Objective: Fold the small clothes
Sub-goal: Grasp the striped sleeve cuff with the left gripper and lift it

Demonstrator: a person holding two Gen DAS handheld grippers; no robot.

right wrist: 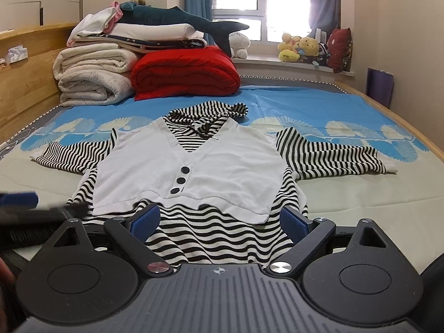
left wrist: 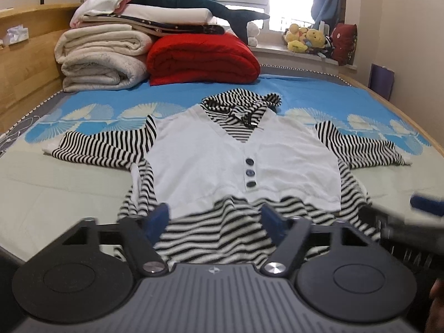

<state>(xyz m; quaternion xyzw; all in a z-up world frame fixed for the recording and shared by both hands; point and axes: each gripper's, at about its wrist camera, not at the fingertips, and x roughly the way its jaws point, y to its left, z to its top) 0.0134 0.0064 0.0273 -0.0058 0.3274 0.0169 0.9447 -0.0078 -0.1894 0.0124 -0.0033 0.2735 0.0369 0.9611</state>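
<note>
A small hooded top (left wrist: 222,155) lies flat on the bed, front up: white vest panel with three dark buttons, black-and-white striped sleeves spread left and right, striped hood at the far end, striped hem nearest me. It also shows in the right wrist view (right wrist: 194,172). My left gripper (left wrist: 217,220) is open, its blue pads over the striped hem near the left side. My right gripper (right wrist: 220,222) is open over the hem near the right side. Neither holds cloth. Each gripper shows blurred at the edge of the other's view.
The bed sheet (left wrist: 83,183) is pale with a blue patterned band. Folded cream blankets (left wrist: 102,58), a red quilt (left wrist: 202,58) and a plush shark (left wrist: 199,2) are stacked at the far left. A wooden headboard (left wrist: 25,63) runs along the left; stuffed toys (left wrist: 305,37) sit on the windowsill.
</note>
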